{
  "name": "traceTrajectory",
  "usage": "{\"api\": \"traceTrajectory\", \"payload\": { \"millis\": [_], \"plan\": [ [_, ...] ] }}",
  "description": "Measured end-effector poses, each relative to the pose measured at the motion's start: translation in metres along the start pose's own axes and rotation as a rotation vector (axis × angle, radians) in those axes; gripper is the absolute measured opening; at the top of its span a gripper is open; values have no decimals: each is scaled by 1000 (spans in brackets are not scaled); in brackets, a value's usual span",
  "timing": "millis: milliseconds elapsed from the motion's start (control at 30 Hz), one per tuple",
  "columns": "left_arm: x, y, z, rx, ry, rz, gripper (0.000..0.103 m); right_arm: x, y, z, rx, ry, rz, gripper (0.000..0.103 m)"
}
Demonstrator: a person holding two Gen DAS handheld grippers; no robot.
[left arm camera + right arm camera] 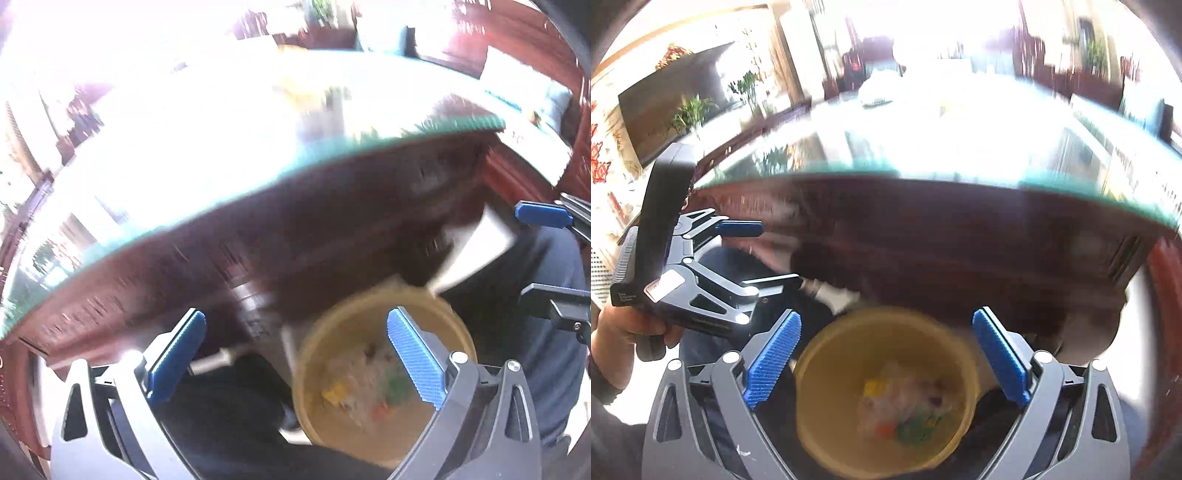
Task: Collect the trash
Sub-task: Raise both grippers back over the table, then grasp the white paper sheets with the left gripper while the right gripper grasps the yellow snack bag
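A round tan bin [332, 343] [831, 369] stands low beside the table, seen from above. Crumpled pale wrappers with yellow, green and orange bits [369, 387] [905, 410] lie in its bottom. My left gripper [295, 358] hangs over the bin's left rim, open, nothing between its blue pads. My right gripper [886, 358] is straight above the bin, open and empty too. Each shows in the other's view: the right gripper [546, 258] at the right edge, the left gripper [746, 254] at the left with a hand [620, 332] on it. A blurred white flat thing [476, 251] is above the bin's far rim; what it is I cannot tell.
A dark red wooden table with a glass top, teal at its edge [258, 184] [923, 173], fills the space just beyond the bin. A metal rod [210, 363] [823, 290] sticks out below it. Dark trousers [554, 350] are at the right. Everything is motion-blurred.
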State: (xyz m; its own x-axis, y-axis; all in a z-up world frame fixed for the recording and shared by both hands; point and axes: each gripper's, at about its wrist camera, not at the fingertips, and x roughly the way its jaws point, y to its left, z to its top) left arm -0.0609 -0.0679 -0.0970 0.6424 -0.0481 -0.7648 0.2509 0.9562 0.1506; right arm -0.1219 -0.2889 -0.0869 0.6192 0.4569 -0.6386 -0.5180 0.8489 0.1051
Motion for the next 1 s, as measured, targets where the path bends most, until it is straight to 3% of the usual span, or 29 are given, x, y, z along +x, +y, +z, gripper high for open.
{"api": "traceTrajectory", "payload": {
  "millis": [167,300,500,733,1000],
  "plan": [
    [-27,20,42,-86,-152,47,99,-20,3,40,-48,-194,-58,95],
    [-38,36,72,-159,-250,83,99,-14,6,67,-99,-271,-115,95],
    [-24,49,109,-214,-322,141,99,21,-5,106,-67,-239,-102,95],
    [29,83,131,-269,-290,171,99,69,-39,126,37,-173,-62,95],
    [76,116,161,-348,-267,146,99,132,-71,184,4,-64,-127,95]
  ]
}}
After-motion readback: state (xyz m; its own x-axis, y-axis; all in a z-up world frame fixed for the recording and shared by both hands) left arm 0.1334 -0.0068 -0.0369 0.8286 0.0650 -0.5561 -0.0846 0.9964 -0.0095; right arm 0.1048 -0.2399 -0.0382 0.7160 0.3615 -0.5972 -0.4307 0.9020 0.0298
